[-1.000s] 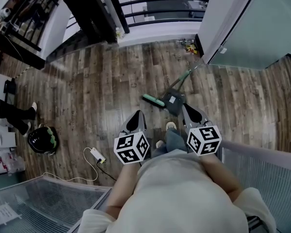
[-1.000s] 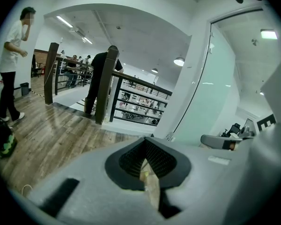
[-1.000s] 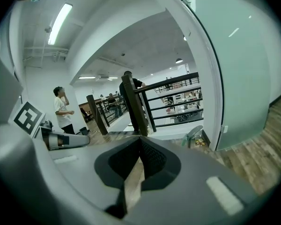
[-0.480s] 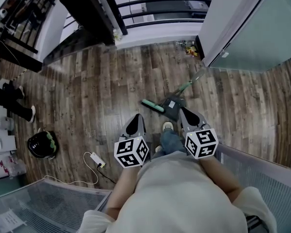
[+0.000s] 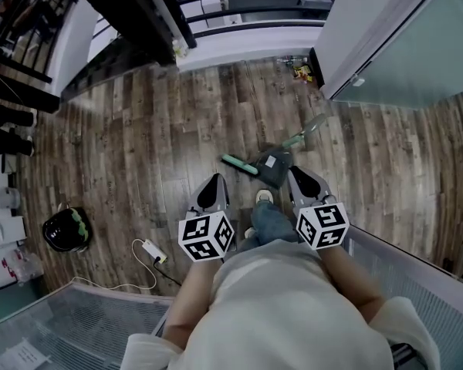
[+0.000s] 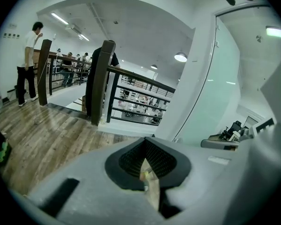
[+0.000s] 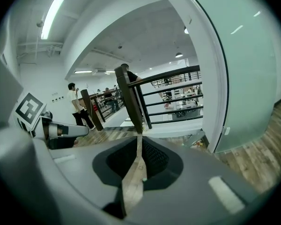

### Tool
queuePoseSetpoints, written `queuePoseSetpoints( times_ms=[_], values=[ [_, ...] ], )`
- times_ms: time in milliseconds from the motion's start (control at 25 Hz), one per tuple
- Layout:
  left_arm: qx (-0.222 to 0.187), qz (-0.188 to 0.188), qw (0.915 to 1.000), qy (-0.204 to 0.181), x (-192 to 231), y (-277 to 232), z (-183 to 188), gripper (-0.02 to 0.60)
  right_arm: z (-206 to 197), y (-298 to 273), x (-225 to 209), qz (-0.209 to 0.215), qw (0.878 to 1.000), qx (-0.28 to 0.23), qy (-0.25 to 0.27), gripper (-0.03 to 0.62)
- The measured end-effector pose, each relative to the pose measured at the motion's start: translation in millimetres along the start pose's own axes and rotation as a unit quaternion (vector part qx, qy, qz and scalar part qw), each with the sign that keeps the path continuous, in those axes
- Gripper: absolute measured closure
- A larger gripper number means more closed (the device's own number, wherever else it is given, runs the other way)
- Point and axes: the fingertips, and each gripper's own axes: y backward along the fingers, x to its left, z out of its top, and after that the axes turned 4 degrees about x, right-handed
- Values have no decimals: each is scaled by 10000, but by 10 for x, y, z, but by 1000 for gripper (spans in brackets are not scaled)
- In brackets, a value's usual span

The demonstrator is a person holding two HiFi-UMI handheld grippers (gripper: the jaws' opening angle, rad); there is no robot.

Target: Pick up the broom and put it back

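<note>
**Broom lying on the floor, both grippers held empty before it**

The broom [image 5: 238, 164] is seen lying flat on the wooden floor [image 5: 139, 145]. Its green brush head points to the left in the head view and its green handle runs up and to the right toward the glass wall [image 5: 401, 45]. A dark grey dustpan [image 5: 272, 163] is set against the handle just right of the brush head. Both are found just ahead of the person's shoe [image 5: 264, 197].

The left gripper [image 5: 214, 183] and the right gripper [image 5: 296, 177] are held side by side in front of the body and are angled downward. The shoe is framed between them. Neither is touching the broom.

In the left gripper view the jaws are seen closed, tips together, with nothing caught between them. The jaws of the right gripper have just been opening. A narrow slit is shown between them in the right gripper view, and nothing but floor is seen through it.

A black railing [image 5: 239, 10] is seen beyond the floor.
</note>
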Motion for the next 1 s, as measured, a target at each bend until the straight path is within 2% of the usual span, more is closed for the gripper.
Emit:
queuePoseSetpoints(
  times_ms=[360,560,1000],
  values=[
    [90,-158,9996,-210,-98,-360,29,574,-203,-303,-340,-70,9994,302,-175,467],
    [127,-124,9995,-244,-127,-592,11,574,-339,-544,-596,-114,9987,424,-270,415],
    [260,5,9993,-257,-108,-979,-155,574,-712,-1060,-982,-184,9970,679,-309,391]
  ],
)
